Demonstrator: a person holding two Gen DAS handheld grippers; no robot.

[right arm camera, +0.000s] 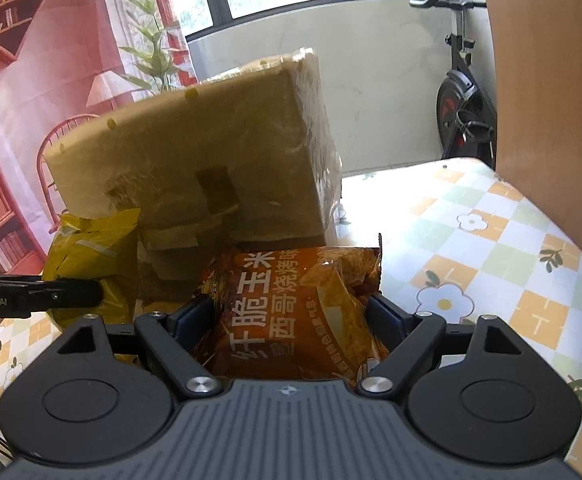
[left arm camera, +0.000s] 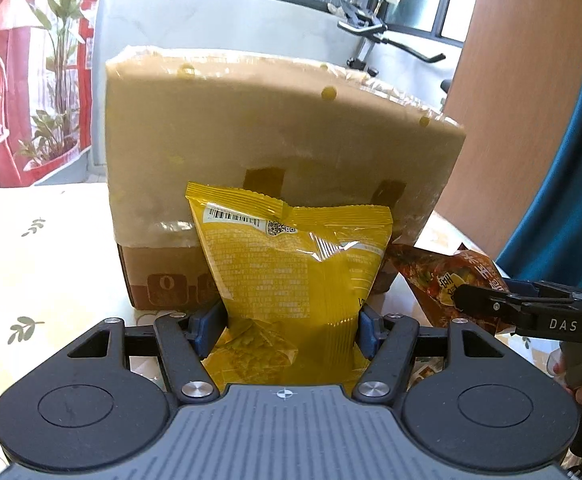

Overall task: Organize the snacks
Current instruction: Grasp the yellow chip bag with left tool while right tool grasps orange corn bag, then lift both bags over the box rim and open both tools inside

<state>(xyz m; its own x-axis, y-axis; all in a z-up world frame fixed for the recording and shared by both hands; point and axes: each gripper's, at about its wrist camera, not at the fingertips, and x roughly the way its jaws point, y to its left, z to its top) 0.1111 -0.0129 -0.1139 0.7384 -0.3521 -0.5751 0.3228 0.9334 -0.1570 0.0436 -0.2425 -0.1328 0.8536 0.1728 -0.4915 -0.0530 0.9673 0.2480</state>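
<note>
With left gripper (left arm camera: 291, 320) clamping the yellow chip bag (left arm camera: 291, 264) and right gripper (right arm camera: 291, 316) the orange corn-chip bag (right arm camera: 291, 312), we should clear the wrapped cardboard box (left arm camera: 275, 128) ahead before releasing.

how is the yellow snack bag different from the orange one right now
The yellow bag shows its back, with barcode and fine print; the orange bag shows its front, with large white characters. The yellow bag sits in the left tool; the orange bag sits in the right tool. Both are sealed and puffy, gripped at their sides, in front of the wrapped cardboard box.
</note>
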